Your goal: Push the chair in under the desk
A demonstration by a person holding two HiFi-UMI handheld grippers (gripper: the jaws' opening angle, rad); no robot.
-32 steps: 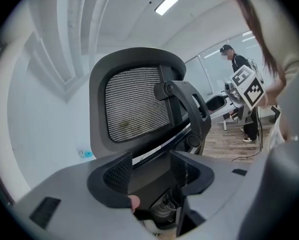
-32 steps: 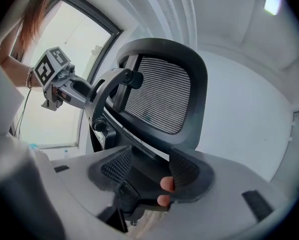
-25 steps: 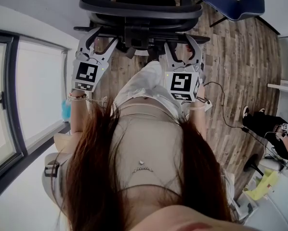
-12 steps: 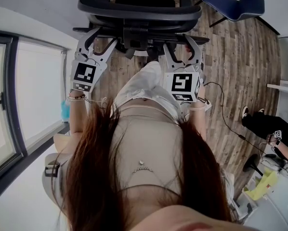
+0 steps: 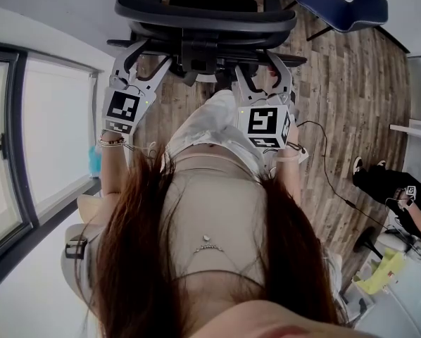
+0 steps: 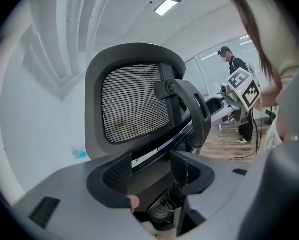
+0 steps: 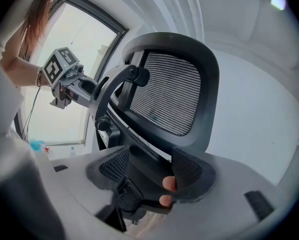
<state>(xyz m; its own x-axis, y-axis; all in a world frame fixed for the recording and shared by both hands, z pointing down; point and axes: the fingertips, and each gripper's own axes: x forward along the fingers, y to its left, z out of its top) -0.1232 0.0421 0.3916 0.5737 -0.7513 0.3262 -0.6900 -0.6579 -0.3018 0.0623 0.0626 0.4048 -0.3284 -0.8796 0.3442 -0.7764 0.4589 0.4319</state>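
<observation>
Wood-plank floor [image 5: 351, 83], window wall [image 5: 48, 132] at left. Left gripper [image 5: 143, 58] has its jaws apart. Right gripper [image 5: 261, 67] is also apart and has just been opening. Each straddles the rear frame of the black mesh-back office chair [image 5: 203, 20] without pinching it. Chair stands just ahead, far side. Best to push level with both sides even, so it rolls straight. No readable writing, only square markers.

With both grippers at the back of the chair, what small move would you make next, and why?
Probably close both jaws on the chair by its lower back frame. The left gripper and right gripper stand open astride it, the right's jaws having just been opening, so neither grips yet.
</observation>
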